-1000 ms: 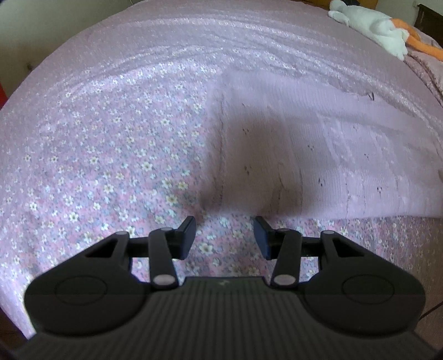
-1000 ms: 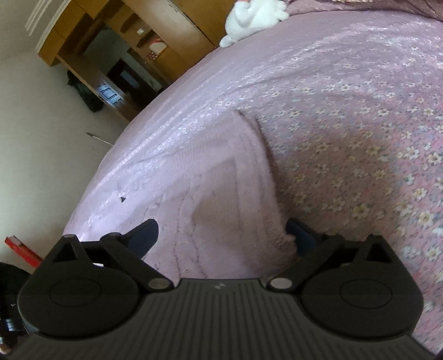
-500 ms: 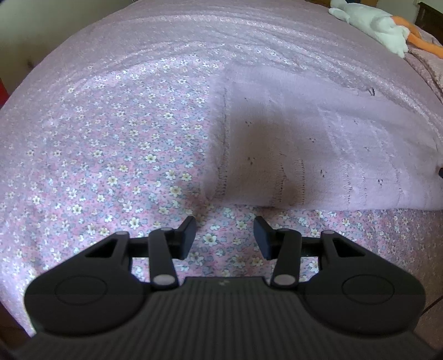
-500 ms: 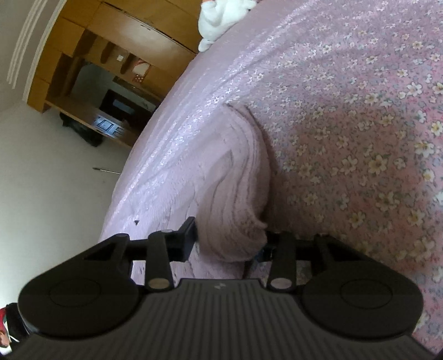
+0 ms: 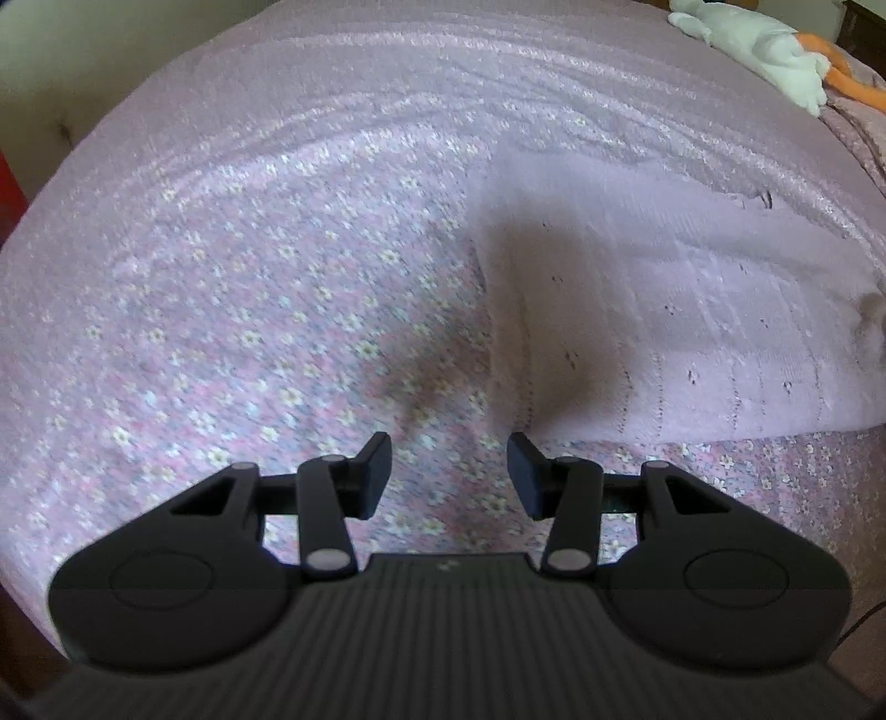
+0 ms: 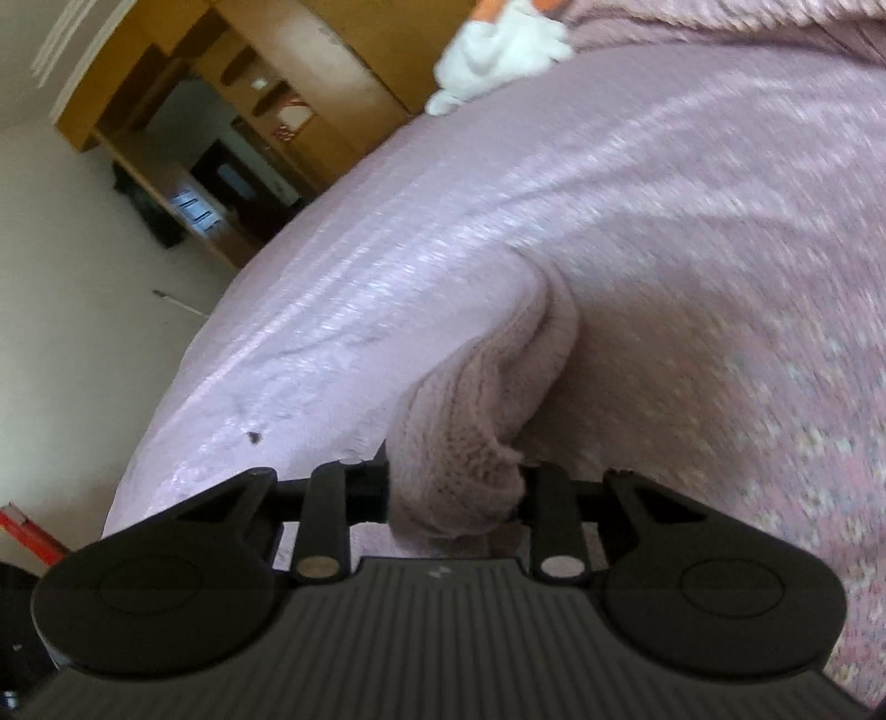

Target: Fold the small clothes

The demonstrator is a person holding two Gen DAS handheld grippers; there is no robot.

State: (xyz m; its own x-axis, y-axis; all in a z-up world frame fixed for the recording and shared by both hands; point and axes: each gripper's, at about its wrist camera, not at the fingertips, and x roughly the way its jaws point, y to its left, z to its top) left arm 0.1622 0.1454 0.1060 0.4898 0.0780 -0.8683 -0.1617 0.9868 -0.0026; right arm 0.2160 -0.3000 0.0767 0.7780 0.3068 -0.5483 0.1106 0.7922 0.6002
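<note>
A pale lilac knitted garment (image 5: 664, 310) with small eyelet rows lies on a floral bedspread, its three o'clock end lifted and bunched into a thick fold (image 6: 470, 410), its nine o'clock edge flat.

The right gripper (image 6: 455, 487) has its fingertips buried in a bunched corner of the pale lilac knitted garment (image 6: 470, 421), so the pads cannot be seen. That whole view is smeared by motion, and the pink flowered bedspread (image 6: 775, 354) loses its print. The white plush toy with orange parts (image 6: 498, 50) is cut by the top edge. In the left view the garment's far end (image 5: 869, 310) runs off the right edge
</note>
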